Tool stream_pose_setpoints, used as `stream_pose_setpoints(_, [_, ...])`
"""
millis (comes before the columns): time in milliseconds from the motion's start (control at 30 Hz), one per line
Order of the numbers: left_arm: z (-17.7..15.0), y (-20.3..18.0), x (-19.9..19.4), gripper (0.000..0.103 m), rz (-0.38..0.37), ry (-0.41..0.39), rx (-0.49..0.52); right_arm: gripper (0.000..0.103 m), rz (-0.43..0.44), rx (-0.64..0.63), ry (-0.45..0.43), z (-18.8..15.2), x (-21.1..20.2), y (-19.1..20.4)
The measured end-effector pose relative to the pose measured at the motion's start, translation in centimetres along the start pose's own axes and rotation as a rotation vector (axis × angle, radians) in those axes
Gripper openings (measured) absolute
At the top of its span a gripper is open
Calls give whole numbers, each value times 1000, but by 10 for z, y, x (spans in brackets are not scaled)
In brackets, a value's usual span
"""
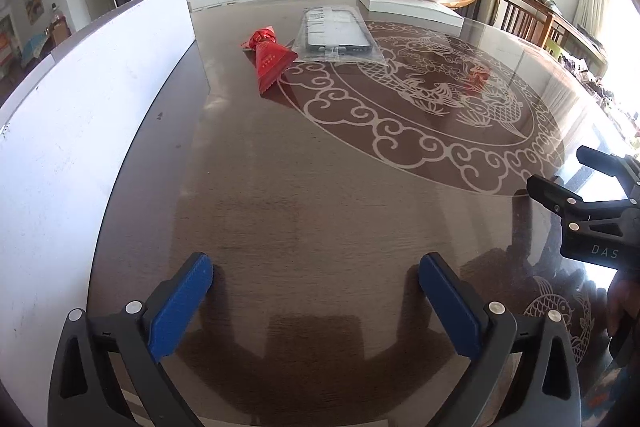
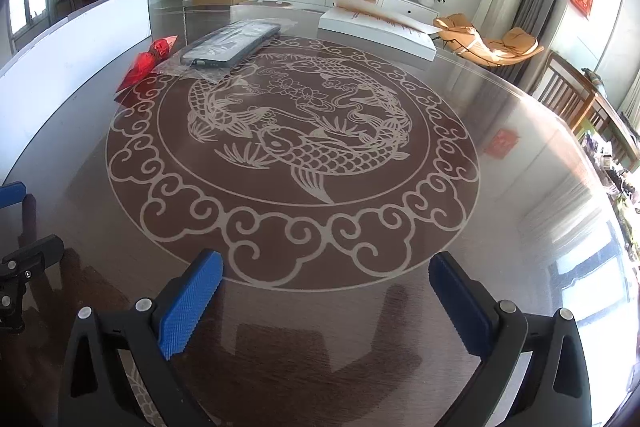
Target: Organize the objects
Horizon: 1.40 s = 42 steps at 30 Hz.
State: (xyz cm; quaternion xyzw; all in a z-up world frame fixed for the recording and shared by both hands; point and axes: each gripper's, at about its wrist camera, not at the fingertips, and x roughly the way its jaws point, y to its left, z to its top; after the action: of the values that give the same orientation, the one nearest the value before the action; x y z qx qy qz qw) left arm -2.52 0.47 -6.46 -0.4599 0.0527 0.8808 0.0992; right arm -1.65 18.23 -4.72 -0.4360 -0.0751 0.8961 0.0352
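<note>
Both blue-padded tools sit wide open and empty near me: left hand-held gripper (image 1: 316,291), right hand-held gripper (image 2: 326,287). Nothing looks sorted yet; across the tabletop (image 2: 500,227) lie the bagged phone case (image 1: 336,33) and, touching its wrapper, the red packet (image 1: 272,61).

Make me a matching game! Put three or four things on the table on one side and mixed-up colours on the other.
Things:
1. gift pouch
2. phone case in a clear bag
3. flat box
4. finger pads of the left gripper

Colours:
A. white
B. blue
C. red
D. dark grey

Pairs: 1-C, 2-D, 3-A, 4-B
</note>
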Motion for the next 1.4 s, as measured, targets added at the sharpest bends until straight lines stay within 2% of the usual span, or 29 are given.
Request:
stream_pose_setpoints(133, [6, 0, 3, 103, -10, 21, 13, 103, -7, -3, -2, 0, -1, 1])
stream_pose_setpoints(233, [34, 6, 18, 103, -40, 83, 46, 103, -8, -4, -2, 0, -1, 2])
stream_pose_setpoints(400, [109, 46, 20, 103, -50, -58, -127, 103, -6, -3, -2, -1, -1, 2])
stream_pose_setpoints(500, [150, 61, 39, 100, -40, -75, -192, 103, -5, -2, -1, -1, -1, 2])
stream_pose_setpoints(567, [168, 66, 58, 86, -19, -53, -213, 103, -3, -1, -1, 0, -1, 2])
stream_pose_setpoints(600, [172, 69, 68, 82, -14, -41, -223, 103, -3, -1, 0, 0, 0, 2])
stream_pose_setpoints(633, [175, 71, 76, 71, -3, -29, -226, 103, -2, 0, 0, 0, 0, 2])
stream_pose_setpoints(667, [177, 72, 86, 56, 9, -14, -223, 103, -1, 1, 0, -1, -1, 2])
stream_pose_setpoints(767, [171, 75, 102, 26, 24, 19, -212, 103, -1, 1, 0, -1, -1, 2])
stream_pose_setpoints(867, [150, 74, 87, 23, 22, -13, -194, 103, 0, 2, 0, -1, -1, 2])
stream_pose_setpoints(1000, [107, 72, 56, 22, -26, -24, -195, 103, -1, 1, 0, -1, -1, 2])
stream_pose_setpoints(1100, [83, 64, 40, 24, -20, -25, -164, 103, -2, 1, -1, -1, -1, 2])
stream_pose_setpoints(1133, [79, 61, 38, 28, -11, -26, -145, 103, -2, 0, -1, -1, -1, 2])
stream_pose_setpoints(1200, [77, 56, 37, 44, 17, -26, -105, 103, -1, 1, -1, -1, 0, 2])
stream_pose_setpoints(1233, [77, 55, 39, 58, 36, -21, -94, 103, -1, 1, -1, -1, -1, 2])
stream_pose_setpoints(1267, [76, 54, 41, 64, 47, -21, -88, 103, -1, 1, 0, -1, -1, 2])
stream_pose_setpoints(1400, [76, 55, 44, 71, 62, -39, -78, 103, 7, 6, 2, -2, 0, 2])
